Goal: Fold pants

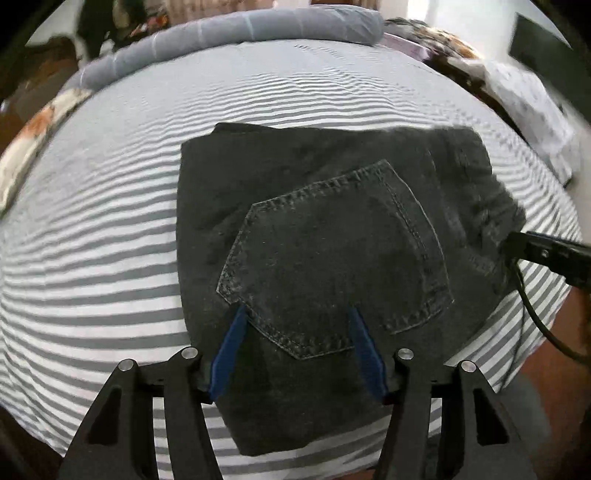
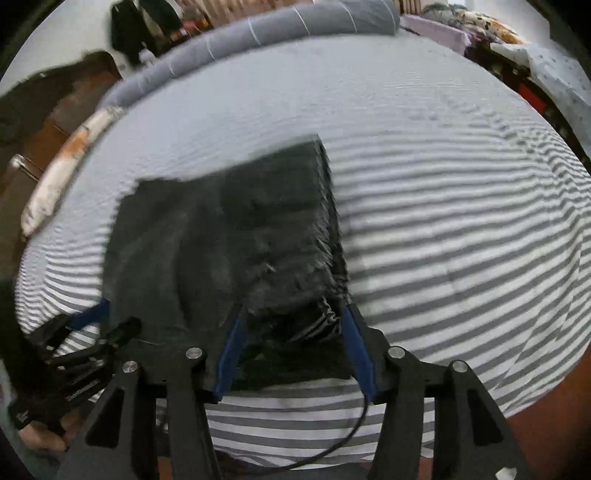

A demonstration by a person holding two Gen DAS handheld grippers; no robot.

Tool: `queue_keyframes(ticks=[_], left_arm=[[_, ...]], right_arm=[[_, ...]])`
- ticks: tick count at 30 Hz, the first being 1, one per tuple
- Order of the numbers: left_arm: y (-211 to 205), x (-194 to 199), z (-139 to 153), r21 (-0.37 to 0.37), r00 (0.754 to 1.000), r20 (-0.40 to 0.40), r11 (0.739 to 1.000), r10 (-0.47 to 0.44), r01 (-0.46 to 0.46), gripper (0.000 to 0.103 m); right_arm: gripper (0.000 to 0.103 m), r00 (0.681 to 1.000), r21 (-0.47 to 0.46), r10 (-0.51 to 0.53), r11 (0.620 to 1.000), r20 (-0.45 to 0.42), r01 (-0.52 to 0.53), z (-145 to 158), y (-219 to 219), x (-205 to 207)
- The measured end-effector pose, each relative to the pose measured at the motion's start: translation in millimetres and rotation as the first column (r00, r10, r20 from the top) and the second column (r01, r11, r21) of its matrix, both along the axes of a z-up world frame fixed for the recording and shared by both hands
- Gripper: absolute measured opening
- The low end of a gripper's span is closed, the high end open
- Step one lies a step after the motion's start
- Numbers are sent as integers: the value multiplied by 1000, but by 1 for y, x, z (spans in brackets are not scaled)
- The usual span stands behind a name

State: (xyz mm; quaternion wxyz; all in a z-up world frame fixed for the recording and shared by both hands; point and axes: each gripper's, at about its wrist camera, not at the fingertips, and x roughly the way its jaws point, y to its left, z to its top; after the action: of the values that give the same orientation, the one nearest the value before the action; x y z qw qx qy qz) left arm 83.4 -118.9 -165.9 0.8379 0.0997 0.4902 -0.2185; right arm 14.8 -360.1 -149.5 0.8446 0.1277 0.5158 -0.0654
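Observation:
Dark grey jeans (image 1: 317, 236) lie folded into a compact stack on the striped bed, back pocket (image 1: 332, 258) facing up. My left gripper (image 1: 297, 310) is open, its blue fingers (image 1: 229, 350) spread over the near edge of the stack. My right gripper (image 2: 293, 314) is open, hovering over the stack's right end (image 2: 258, 240); it shows at the right edge of the left wrist view (image 1: 535, 251). The left gripper shows at the lower left of the right wrist view (image 2: 88, 317). Neither gripper holds cloth.
The bed has a grey-and-white striped sheet (image 1: 110, 258). A grey rolled bolster (image 1: 240, 33) lies along the far edge. A floral pillow (image 2: 66, 166) sits at the far left. Cluttered bedding (image 1: 528, 103) lies at the far right. A black cable (image 1: 535, 317) hangs from the right gripper.

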Motion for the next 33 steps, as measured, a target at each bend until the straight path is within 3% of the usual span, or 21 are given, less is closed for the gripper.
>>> queue_keyframes(ticks=[3, 11, 17, 21, 25, 28, 33], left_arm=[[0, 1, -1, 1, 1000, -6, 1000, -9, 9, 62], [-2, 0, 1, 23, 1000, -9, 1000, 7, -7, 66], [1, 0, 7, 1, 999, -31, 1000, 11, -11, 66], [21, 2, 23, -112, 999, -43, 994, 5, -10, 66], [58, 21, 28, -252, 994, -100, 965, 49, -73, 66], [77, 36, 20, -267, 985, -142, 954, 101, -136, 66], [100, 54, -7, -354, 952, -283, 909, 119, -219, 66]], right_arm=[[50, 999, 28, -12, 1000, -37, 13, -18, -8, 2], [56, 999, 84, -22, 996, -38, 25, -19, -20, -3], [62, 999, 290, 8, 957, 45, -20, -8, -41, -6], [74, 994, 374, 51, 924, 97, -84, -1, -59, -1], [75, 992, 456, 74, 883, 99, -111, -4, -76, 13], [75, 993, 485, 84, 867, 88, -117, -9, -86, 24], [75, 990, 544, 117, 827, 80, -142, -20, -97, 40]])
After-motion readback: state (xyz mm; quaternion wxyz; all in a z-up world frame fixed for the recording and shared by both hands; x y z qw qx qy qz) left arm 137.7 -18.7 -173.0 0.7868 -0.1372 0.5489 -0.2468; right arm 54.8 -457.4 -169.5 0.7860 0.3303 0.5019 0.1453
